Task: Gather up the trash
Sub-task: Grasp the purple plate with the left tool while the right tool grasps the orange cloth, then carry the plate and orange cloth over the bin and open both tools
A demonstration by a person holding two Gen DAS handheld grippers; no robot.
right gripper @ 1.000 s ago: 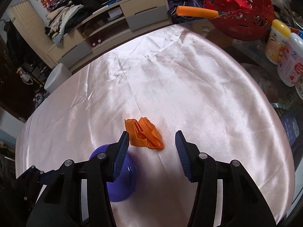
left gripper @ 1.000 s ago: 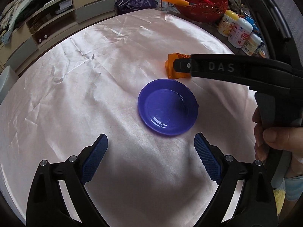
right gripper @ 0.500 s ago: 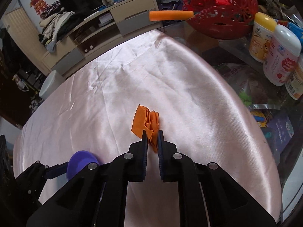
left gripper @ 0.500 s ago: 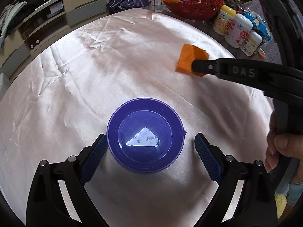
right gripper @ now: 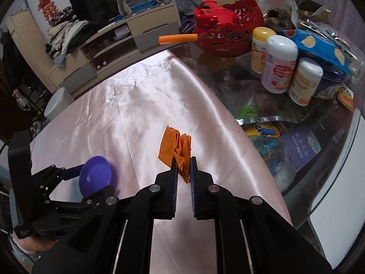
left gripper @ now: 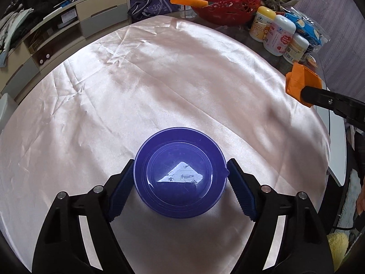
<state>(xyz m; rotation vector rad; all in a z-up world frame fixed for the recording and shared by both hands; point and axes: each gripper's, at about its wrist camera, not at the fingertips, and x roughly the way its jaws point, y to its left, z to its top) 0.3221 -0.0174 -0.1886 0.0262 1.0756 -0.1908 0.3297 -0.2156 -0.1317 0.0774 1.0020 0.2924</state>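
At the left of the scene the left gripper (left gripper: 180, 183) straddles the purple bowl (left gripper: 180, 171), which sits on the pink satin tablecloth (left gripper: 136, 86) near the person. Its blue pads (left gripper: 119, 191) flank the bowl's rim on both sides; the jaws have just been closing in on it with the bowl between them. The left pad looks to touch the bowl wall, while the right pad sits just beside the rim, so a firm clamp is not yet evident and I read the jaws as not yet gripping. The bowl looks empty apart from a bright reflection on its floor.

Further right, the right gripper (right gripper: 182, 166) is closed on the crumpled orange wrapper (right gripper: 175, 143), the piece of trash, pinching its near edge with most of it sticking out past the fingertips. In the left wrist view the wrapper (left gripper: 301, 82) appears at the far right edge of the cloth and seems lifted clear of it.

At the far right, off the cloth, stand a red basket (right gripper: 228, 34) and several white bottles (right gripper: 279, 64) among assorted packets on the glass table.

Judging by this, the pick-up of the trash is done and the carry to the bowl is the step in hand. The next move calls for swinging the wrapper leftward over the bowl's opening, with the left gripper steadying the bowl, then opening the right jaws so the wrapper drops inside rather than catching on the rim.
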